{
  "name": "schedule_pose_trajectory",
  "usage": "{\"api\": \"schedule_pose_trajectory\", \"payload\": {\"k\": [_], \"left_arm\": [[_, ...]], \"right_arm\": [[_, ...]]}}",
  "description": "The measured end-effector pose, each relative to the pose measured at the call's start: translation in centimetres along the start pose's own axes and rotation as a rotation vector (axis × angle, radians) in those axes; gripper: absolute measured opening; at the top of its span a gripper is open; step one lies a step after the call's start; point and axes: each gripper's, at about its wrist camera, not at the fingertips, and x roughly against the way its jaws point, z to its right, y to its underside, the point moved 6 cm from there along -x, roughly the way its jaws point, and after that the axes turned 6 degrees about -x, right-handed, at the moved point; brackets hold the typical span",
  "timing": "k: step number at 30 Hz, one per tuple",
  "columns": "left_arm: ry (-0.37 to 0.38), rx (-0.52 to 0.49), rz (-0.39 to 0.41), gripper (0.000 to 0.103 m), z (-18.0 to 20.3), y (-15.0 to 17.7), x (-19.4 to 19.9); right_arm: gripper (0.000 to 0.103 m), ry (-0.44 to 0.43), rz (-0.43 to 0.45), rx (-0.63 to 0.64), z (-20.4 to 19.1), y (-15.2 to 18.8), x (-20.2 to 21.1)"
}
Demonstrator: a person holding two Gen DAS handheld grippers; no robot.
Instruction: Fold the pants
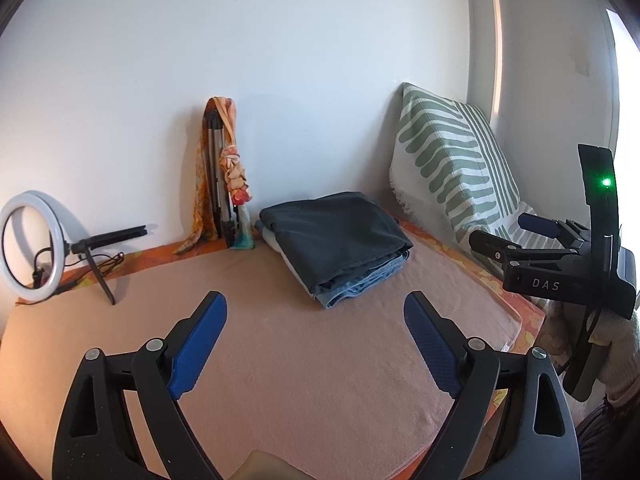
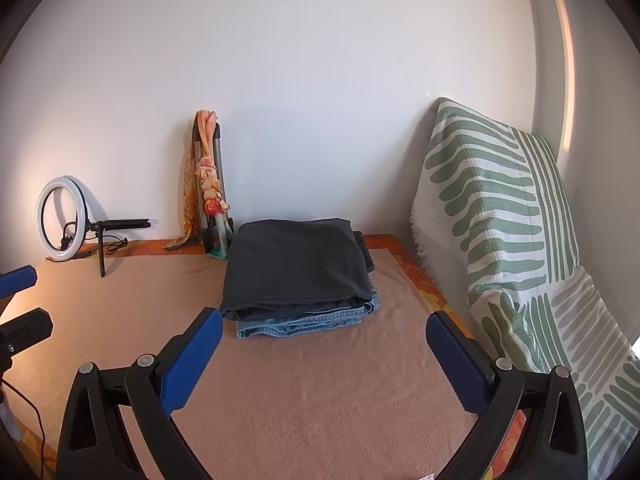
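Observation:
Dark grey folded pants (image 1: 336, 236) lie on top of folded blue jeans (image 1: 360, 284) in a stack at the far side of the pink blanket (image 1: 300, 360). The stack also shows in the right wrist view, dark pants (image 2: 296, 268) over jeans (image 2: 304, 322). My left gripper (image 1: 316, 308) is open and empty, held above the blanket short of the stack. My right gripper (image 2: 324, 328) is open and empty, just in front of the stack. The right gripper also shows at the right edge of the left wrist view (image 1: 504, 240). A fingertip (image 2: 18, 280) of the left gripper shows at the left edge of the right wrist view.
A green-striped cushion (image 1: 452, 164) leans on the wall at the right, also in the right wrist view (image 2: 500, 232). A folded tripod with an orange scarf (image 1: 224, 176) stands against the back wall. A ring light (image 1: 32, 244) on a small stand sits at the far left.

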Motion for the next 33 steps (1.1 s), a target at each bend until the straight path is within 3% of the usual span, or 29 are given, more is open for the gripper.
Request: {"api": "schedule_pose_trajectory", "payload": {"k": [33], "left_arm": [[-0.014, -0.002, 0.007, 0.092, -0.2, 0.2, 0.3]], "right_arm": [[0.103, -0.035, -0.006, 0.016, -1.1, -0.1, -0.4]]}}
